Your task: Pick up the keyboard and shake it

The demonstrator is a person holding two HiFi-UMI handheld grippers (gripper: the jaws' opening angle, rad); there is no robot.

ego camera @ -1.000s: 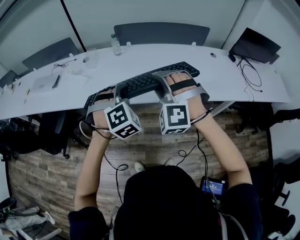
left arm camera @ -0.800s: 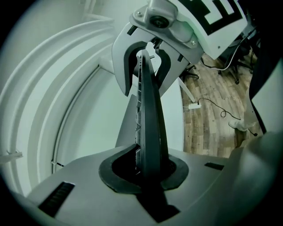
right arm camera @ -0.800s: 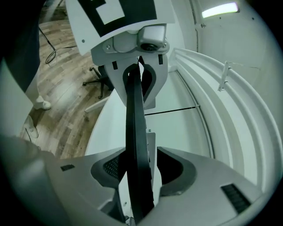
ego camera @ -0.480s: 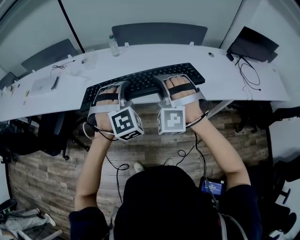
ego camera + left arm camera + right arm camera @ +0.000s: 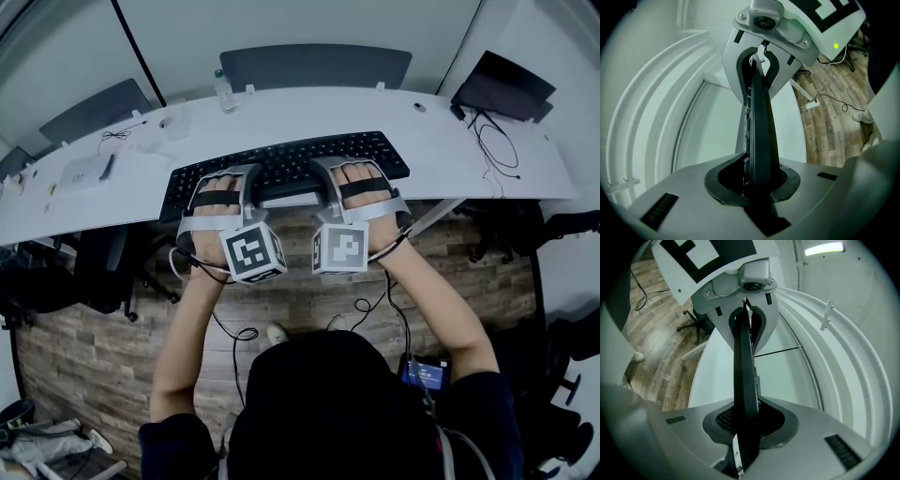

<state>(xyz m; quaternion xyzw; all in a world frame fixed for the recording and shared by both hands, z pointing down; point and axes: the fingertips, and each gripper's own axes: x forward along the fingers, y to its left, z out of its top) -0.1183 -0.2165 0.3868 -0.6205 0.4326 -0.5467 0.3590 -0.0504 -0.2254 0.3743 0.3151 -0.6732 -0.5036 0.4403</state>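
Your left claw (image 5: 247, 178): pinching keyboard (image 5: 291, 159) | your right claw (image 5: 324, 171): just closed, pinching keyboard | keyboard: at worktop (image 5: 459, 159) edge

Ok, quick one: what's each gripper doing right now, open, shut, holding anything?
Left gripper: shut on the near edge of the black keyboard.
Right gripper: shut on the keyboard too; its jaws have just closed.

Black keyboard (image 5: 291, 161) runs across the middle of the frame along the white desk (image 5: 469, 164), right end tilted a bit higher. The left gripper (image 5: 247, 190) and right gripper (image 5: 328, 186) are side by side at its near edge. There's a dark laptop (image 5: 506, 89) upper right and a water bottle (image 5: 223, 91) up top.
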